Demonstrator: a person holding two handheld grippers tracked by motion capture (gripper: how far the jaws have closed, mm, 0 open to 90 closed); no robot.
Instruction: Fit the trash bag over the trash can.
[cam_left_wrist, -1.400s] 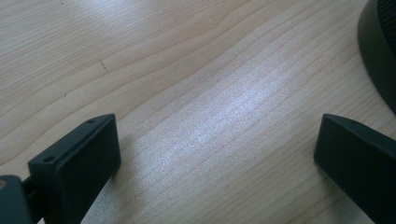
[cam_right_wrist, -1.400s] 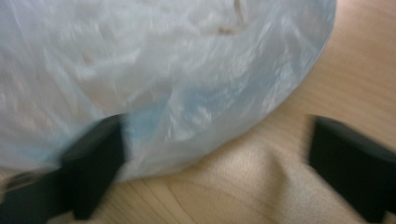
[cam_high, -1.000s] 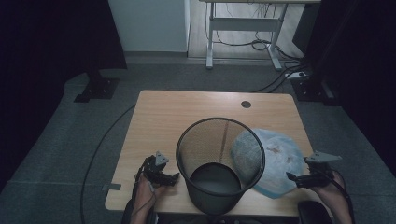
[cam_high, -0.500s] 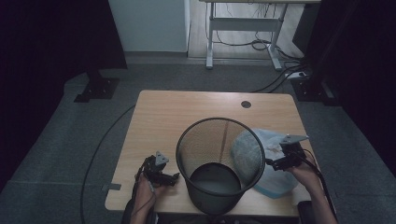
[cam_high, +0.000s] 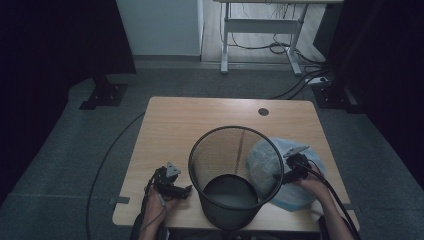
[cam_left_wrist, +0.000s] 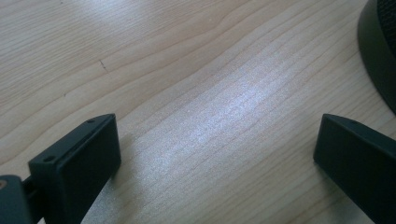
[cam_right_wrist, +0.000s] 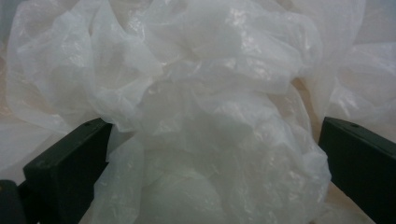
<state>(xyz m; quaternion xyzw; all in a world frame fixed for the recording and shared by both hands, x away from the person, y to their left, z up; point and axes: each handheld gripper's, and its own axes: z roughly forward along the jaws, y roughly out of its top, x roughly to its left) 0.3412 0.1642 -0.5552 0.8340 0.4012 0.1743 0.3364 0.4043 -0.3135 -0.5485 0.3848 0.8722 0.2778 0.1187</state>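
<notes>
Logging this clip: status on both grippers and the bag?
Left gripper open, low over bare table. Right gripper open, crumpled plastic bag between jaws. Mesh bin stands between them.

On the table (cam_high: 200, 120), the mesh bin (cam_high: 235, 175) stood near the front edge, between the left gripper (cam_high: 176, 187) and the crumpled plastic bag (cam_high: 295, 192) on its right.

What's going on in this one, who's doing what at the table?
A person at a wooden table holds a gripper in each hand. A black mesh wastebasket stands near the front edge, and a crumpled clear plastic bag lies just to its right. The right gripper is over that bag with its jaws wide open around a bunch of the plastic, not closed on it. The left gripper rests open on bare wood to the left of the basket, holding nothing.
</notes>
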